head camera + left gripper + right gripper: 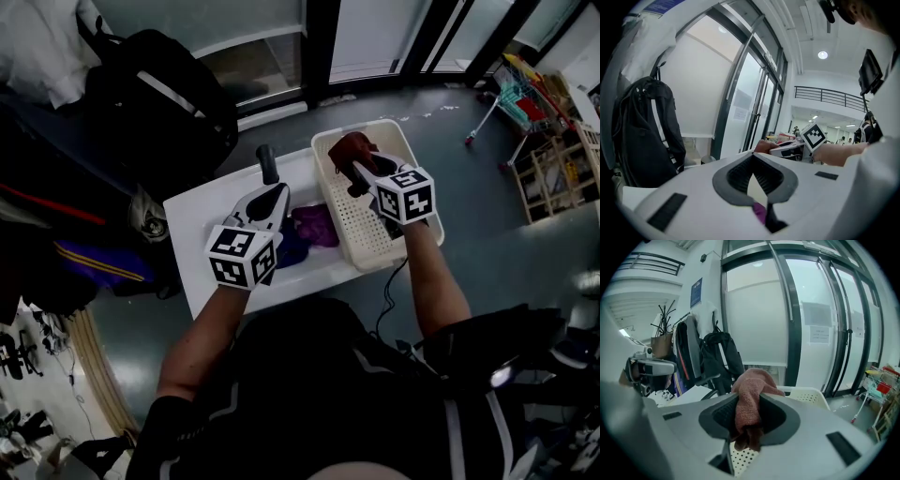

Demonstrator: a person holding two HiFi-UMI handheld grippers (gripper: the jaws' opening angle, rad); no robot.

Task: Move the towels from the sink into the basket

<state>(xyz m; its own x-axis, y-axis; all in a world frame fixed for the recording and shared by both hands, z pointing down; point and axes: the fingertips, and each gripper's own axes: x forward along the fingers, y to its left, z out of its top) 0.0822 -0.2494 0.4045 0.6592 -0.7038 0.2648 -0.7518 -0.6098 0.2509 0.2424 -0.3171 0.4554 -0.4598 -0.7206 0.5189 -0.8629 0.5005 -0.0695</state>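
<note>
Rust-red towel nearly delivered, two left.
Right gripper clamps the rust-red towel above the basket; beside the basket, the purple towel and blue towel lie in the sink under the left gripper, whose jaws are pinched together and empty.

In the head view the left tool and its marker cube cover most of the sink, so only part of a purple towel and a scrap of a blue towel show; how many lie there cannot be told. The black tap's base is hidden behind that tool. The right tool and the forearm mask part of the basket's right wall. In the right gripper view the tool's body hides all of the basket but its far rim and a patch of perforated floor, and the brown towel's lower end vanishes between the pads. The notices on the glass are too small to read.
</note>
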